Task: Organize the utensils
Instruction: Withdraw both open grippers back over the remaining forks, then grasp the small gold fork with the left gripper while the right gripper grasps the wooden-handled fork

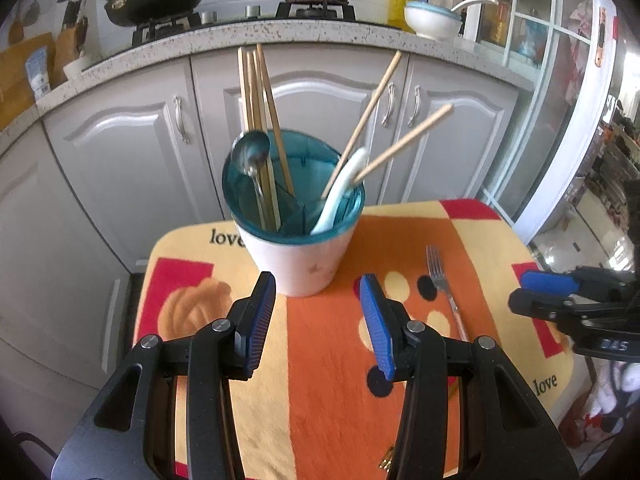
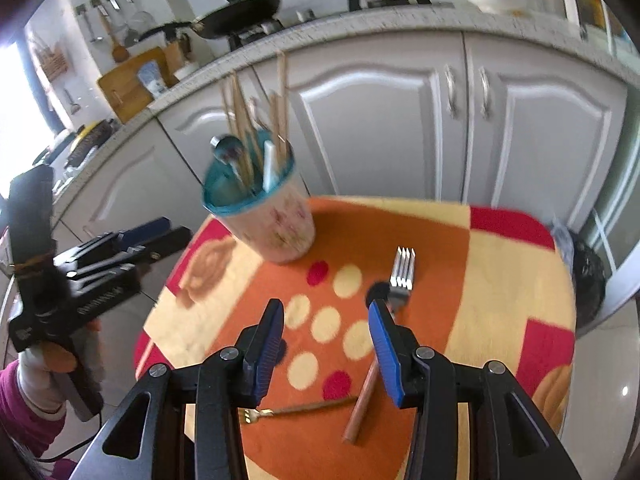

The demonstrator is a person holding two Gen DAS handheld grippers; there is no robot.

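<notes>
A white utensil cup with a teal insert [image 1: 298,258] stands at the far side of the cloth-covered table [image 1: 320,360]. It holds several chopsticks [image 1: 256,120], a metal spoon [image 1: 252,152] and a white spoon [image 1: 340,192]. My left gripper [image 1: 316,320] is open and empty just in front of the cup. A silver fork [image 2: 402,274] with a copper handle [image 2: 362,408] lies under my open, empty right gripper [image 2: 326,340]. A small gold fork [image 2: 280,412] lies beside it. The cup [image 2: 276,224] shows to the left in the right wrist view.
Grey kitchen cabinets [image 1: 320,120] and a speckled counter [image 1: 280,36] with a wok [image 1: 156,0], pot and bowl [image 1: 432,20] stand behind the table. The right gripper shows at the right table edge [image 1: 576,304]; the left one shows off the left edge [image 2: 100,272].
</notes>
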